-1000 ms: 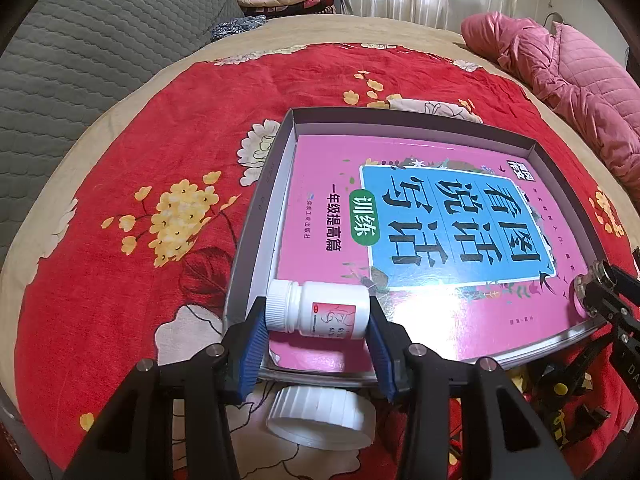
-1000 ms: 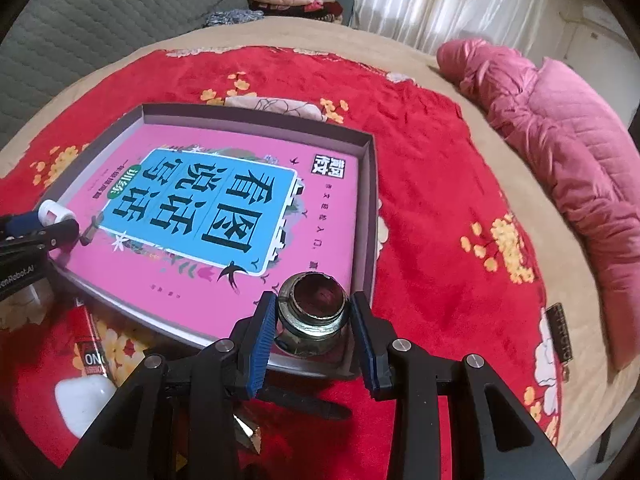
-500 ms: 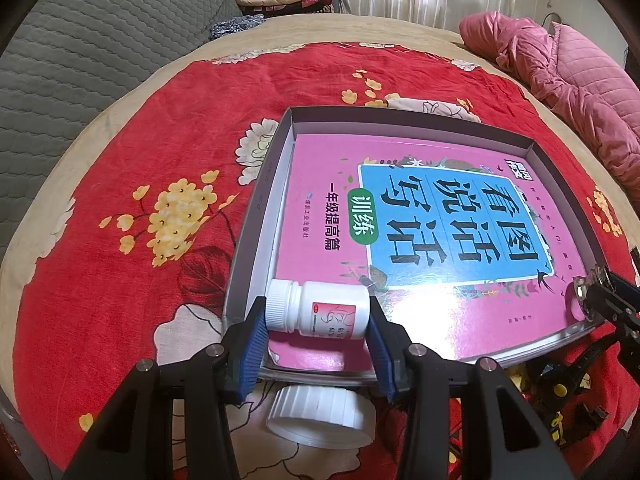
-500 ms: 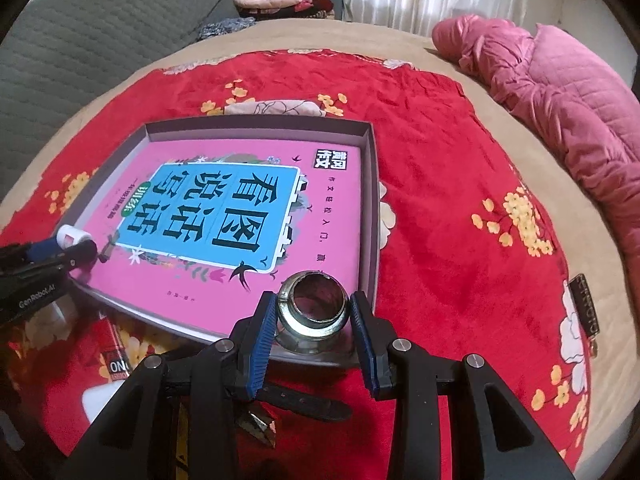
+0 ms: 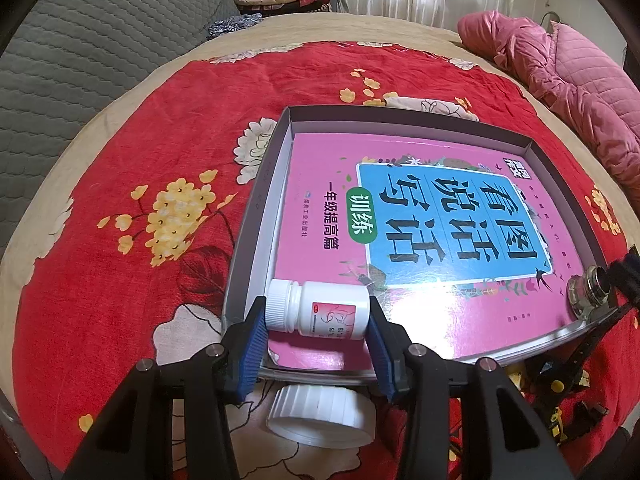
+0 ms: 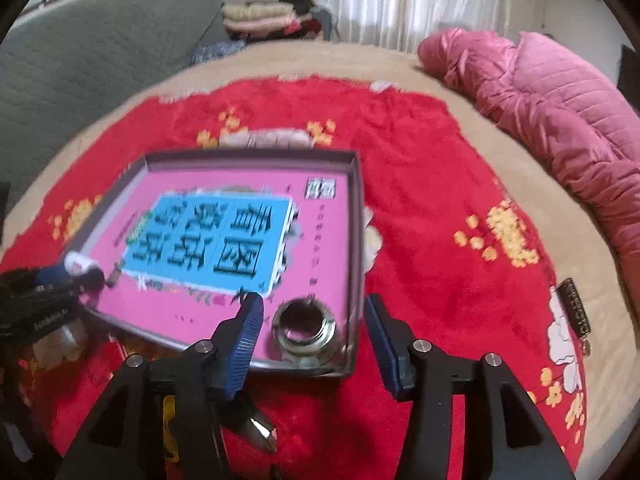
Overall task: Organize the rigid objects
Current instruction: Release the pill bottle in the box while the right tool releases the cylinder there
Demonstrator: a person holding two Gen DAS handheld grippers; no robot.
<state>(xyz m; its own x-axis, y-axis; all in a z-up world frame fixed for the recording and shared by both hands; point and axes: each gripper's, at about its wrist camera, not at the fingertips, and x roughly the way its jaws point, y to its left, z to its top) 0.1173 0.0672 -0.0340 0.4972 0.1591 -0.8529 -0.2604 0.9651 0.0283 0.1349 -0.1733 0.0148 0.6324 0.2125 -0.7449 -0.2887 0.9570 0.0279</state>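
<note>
A red floral blanket (image 5: 132,152) covers the bed (image 6: 400,60), spreading well ahead of both pairs of fingers. On it, straight in front of them, lies a shallow grey tray (image 5: 256,216) whose floor is almost filled by a pink book (image 5: 320,200); the book's blue panel carries large black Chinese characters, 看图说话写话, with 训练 on a green oval and a smaller line, 一年级提高篇, beside it. The left gripper (image 5: 316,320) has its blue-padded fingers (image 5: 256,340) closed narrowly on a white pill bottle (image 5: 320,314), which lies on its side between them, cap toward the left finger, over the tray's near corner and the book's edge; whether it touches the book cannot be told. Its label shows a red mark and small printing too fine to read. Just below those fingers, outside the tray on the blanket, rests a white ribbed lid (image 5: 320,414). The right gripper (image 6: 314,336) has its fingers (image 6: 248,340) spread wide, apart from everything, and between them, inside the tray's near right corner on the book, stands a small glass jar (image 6: 306,330) with its threaded mouth open upward. Below the right fingers a metal-tipped tool (image 6: 260,434) lies on the blanket. Off to their right, a dark strap tag (image 6: 576,312) bears lettering too blurred to read.
</note>
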